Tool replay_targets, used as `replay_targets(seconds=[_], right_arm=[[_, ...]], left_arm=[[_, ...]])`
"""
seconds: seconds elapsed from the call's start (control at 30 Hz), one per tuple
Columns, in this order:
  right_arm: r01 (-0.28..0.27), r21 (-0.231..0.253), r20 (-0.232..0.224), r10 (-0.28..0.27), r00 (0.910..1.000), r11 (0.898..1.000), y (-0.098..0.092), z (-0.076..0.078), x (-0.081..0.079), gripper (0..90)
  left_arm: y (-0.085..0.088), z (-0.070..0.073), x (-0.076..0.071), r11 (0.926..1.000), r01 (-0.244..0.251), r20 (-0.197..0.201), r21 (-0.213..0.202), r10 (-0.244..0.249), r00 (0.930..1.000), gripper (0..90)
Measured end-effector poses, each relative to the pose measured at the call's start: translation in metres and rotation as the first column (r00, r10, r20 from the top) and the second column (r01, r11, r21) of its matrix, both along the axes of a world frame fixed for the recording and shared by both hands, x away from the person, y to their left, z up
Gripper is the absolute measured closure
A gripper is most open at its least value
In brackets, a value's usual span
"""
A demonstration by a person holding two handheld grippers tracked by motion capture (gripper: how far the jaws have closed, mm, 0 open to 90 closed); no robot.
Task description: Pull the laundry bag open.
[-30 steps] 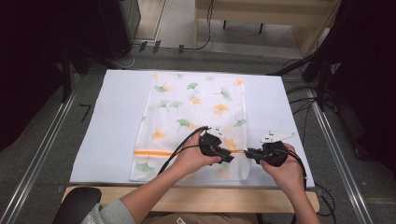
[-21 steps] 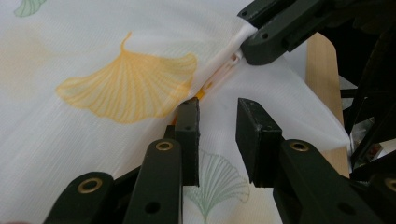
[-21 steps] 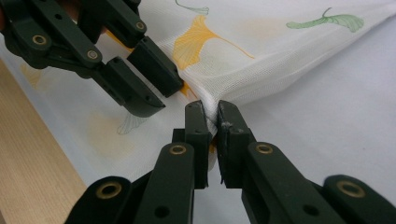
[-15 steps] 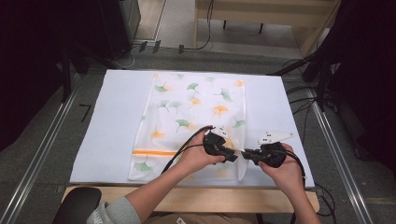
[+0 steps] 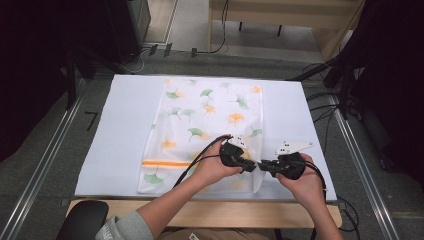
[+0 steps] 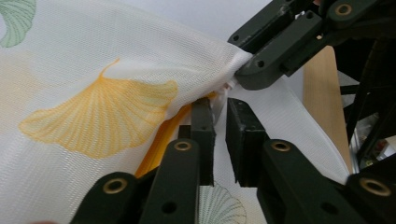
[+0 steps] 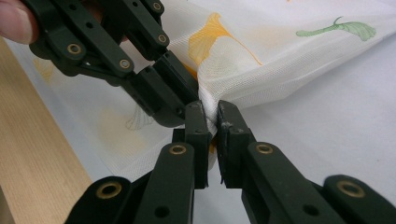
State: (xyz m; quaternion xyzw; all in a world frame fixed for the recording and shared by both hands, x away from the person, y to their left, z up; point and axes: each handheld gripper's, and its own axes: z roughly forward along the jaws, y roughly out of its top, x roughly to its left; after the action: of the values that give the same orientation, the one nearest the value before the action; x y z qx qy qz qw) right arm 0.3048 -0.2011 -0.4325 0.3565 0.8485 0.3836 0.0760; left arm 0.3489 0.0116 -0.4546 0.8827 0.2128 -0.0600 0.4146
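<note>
Now left claw closing in beside right claw on bag corner

Over the last second the left claw (image 5: 250, 166) slid slightly rightward across the mesh bag (image 5: 210, 117) until its tips met those of the right claw (image 5: 264, 165). Its jaws had just been closing; in the left gripper view they stood narrow, with a small gap, a white tab at the bag's bunched corner (image 6: 227, 87) sitting at the gap's mouth, not clearly pinched. The right claw had not moved and was clamped on that same raised corner fold (image 7: 208, 108), pads pressing the fabric. The bag lay flat on the white table (image 5: 115, 130) cover, ginkgo-leaf print up, orange stripe (image 5: 165, 163) near the person's edge, only the near right corner lifted. Judged: the left claw was about to take hold of the tab, likely a zipper pull, while the right claw steadied the corner; grasp not yet confirmed.
</note>
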Motion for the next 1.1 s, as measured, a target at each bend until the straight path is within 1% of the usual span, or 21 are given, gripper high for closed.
replay_targets(seconds=[0.03,0.1,0.3,0.33,0.4,0.53,0.67,0.73,0.9,0.93,1.1], right_arm=[[0.002,0.0,0.0,-0.002,1.0,1.0,0.0,0.0001,-0.0003,85.9],[0.002,0.0,0.0,-0.002,1.0,1.0,-0.0001,-0.0001,-0.0002,85.9],[-0.001,0.0,0.002,0.001,1.0,1.0,0.0006,0.0,-0.0001,85.9],[-0.001,0.0,-0.001,0.001,1.0,1.0,0.0009,0.0,-0.0003,85.9],[-0.001,-0.006,-0.001,0.001,1.0,1.0,0.0019,-0.0001,-0.0005,85.9],[-0.002,-0.009,-0.001,0.002,1.0,1.0,0.0022,-0.0003,-0.0007,85.9],[-0.001,-0.008,-0.001,0.001,1.0,1.0,0.0026,0.0,-0.0009,85.9],[-0.004,-0.011,0.002,0.004,1.0,1.0,0.0027,-0.0001,-0.0008,85.9],[-0.002,-0.011,0.0,0.002,1.0,1.0,0.0022,0.0003,-0.0011,85.9],[-0.001,-0.01,0.002,0.001,1.0,1.0,0.0021,0.0005,-0.0011,85.9],[-0.003,-0.008,0.006,0.003,1.0,1.0,0.0023,0.0008,-0.0014,85.9]], left_arm=[[-0.0001,0.0,0.0001,1.0,0.0,-0.002,0.004,0.0,1.0,83.9],[-0.0007,-0.0006,-0.0002,1.0,-0.001,-0.003,0.0,0.001,1.0,84.0],[-0.0014,0.0007,-0.0013,0.9997,-0.021,0.003,0.007,0.021,0.9998,85.3],[-0.0015,0.0012,-0.0017,0.9997,-0.024,0.001,0.002,0.024,0.9997,87.6],[-0.0025,0.0017,-0.0025,0.9997,-0.021,0.008,0.009,0.021,0.9997,89.5],[-0.0027,0.0015,-0.0026,0.9997,-0.025,-0.005,0.007,0.025,0.9997,90.0],[-0.0026,0.0025,-0.0027,0.9993,-0.033,-0.018,0.019,0.033,0.9993,90.0],[-0.003,0.0021,-0.0027,0.9991,-0.04,-0.027,0.012,0.04,0.9989,90.0],[-0.003,0.0023,-0.0026,0.9989,-0.046,-0.034,0.009,0.046,0.9983,90.0],[-0.0027,0.0027,-0.0024,0.9989,-0.044,-0.035,0.017,0.044,0.9984,90.0],[-0.0018,0.0019,-0.0015,0.9986,-0.048,-0.04,0.023,0.049,0.998,90.0]])
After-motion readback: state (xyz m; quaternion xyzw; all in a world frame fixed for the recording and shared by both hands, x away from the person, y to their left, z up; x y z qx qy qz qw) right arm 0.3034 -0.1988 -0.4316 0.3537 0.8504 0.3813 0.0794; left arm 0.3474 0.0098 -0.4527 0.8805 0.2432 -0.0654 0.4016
